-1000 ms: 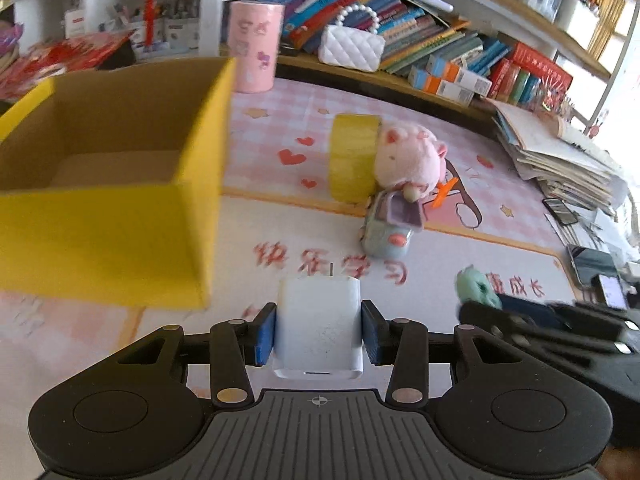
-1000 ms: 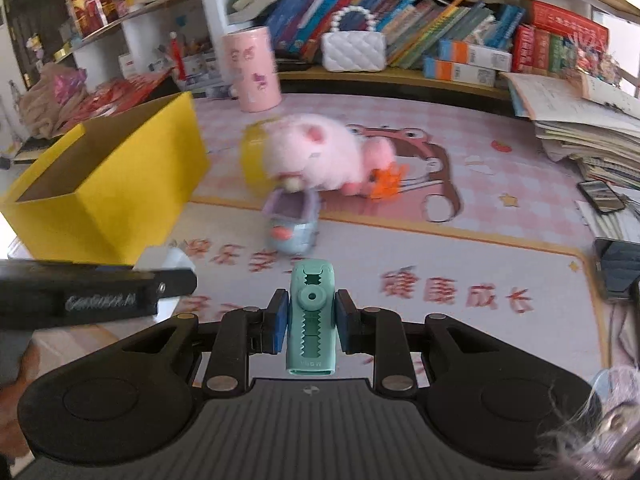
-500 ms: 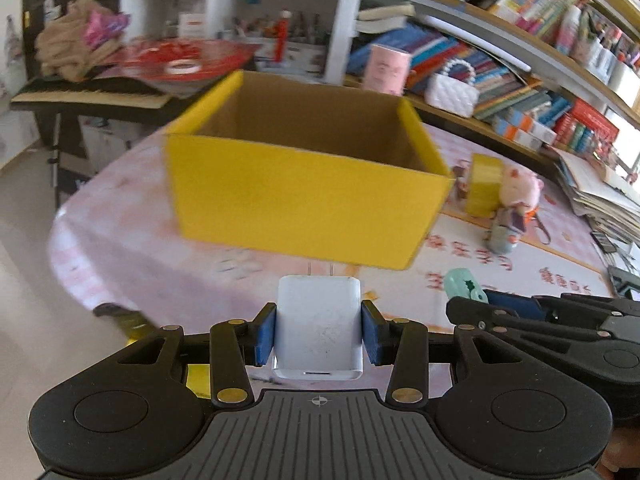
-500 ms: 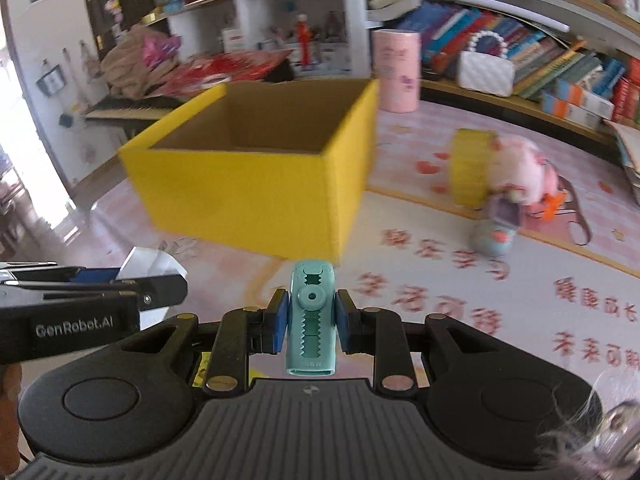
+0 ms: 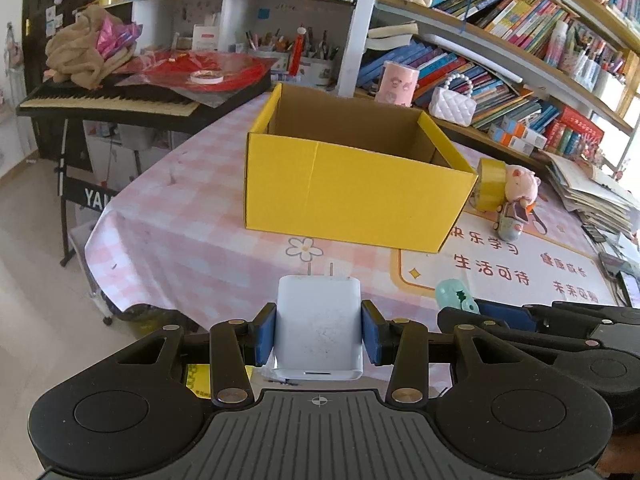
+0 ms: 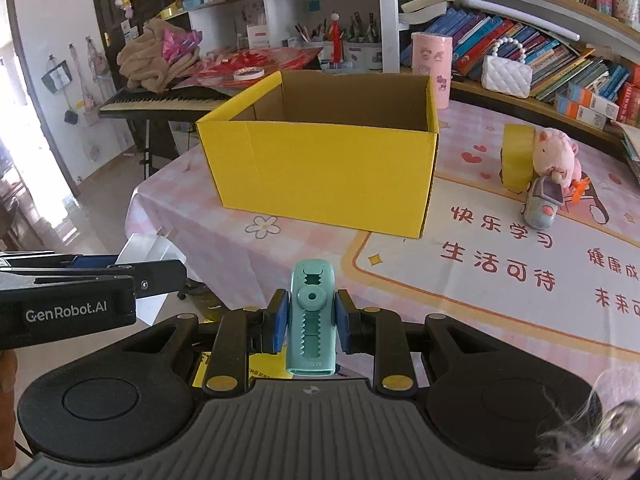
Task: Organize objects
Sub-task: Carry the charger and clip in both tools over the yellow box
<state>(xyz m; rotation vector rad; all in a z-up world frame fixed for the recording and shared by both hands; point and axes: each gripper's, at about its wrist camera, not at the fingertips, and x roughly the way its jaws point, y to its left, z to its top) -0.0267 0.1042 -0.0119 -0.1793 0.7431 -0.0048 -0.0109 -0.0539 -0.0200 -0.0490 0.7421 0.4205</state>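
Observation:
My left gripper (image 5: 319,334) is shut on a white plug charger (image 5: 319,326), its two prongs pointing forward. My right gripper (image 6: 311,322) is shut on a teal clip-shaped toy (image 6: 312,320). Both hover at the near table edge, side by side. An open yellow cardboard box (image 5: 352,184) stands ahead on the pink checked tablecloth; it also shows in the right wrist view (image 6: 324,164), and the part of its inside I can see is bare. The right gripper shows in the left wrist view (image 5: 540,320), and the left gripper in the right wrist view (image 6: 92,284).
A yellow tape roll (image 6: 516,158), a pink plush pig (image 6: 556,156) and a small grey toy car (image 6: 542,204) lie right of the box. A pink cup (image 6: 432,68), bookshelves and a keyboard piano (image 5: 108,100) stand behind. The floor drops off at left.
Both grippers have pulled back and up from the table, still holding their objects. The box, once close and blurred, is now farther ahead and fully in view.

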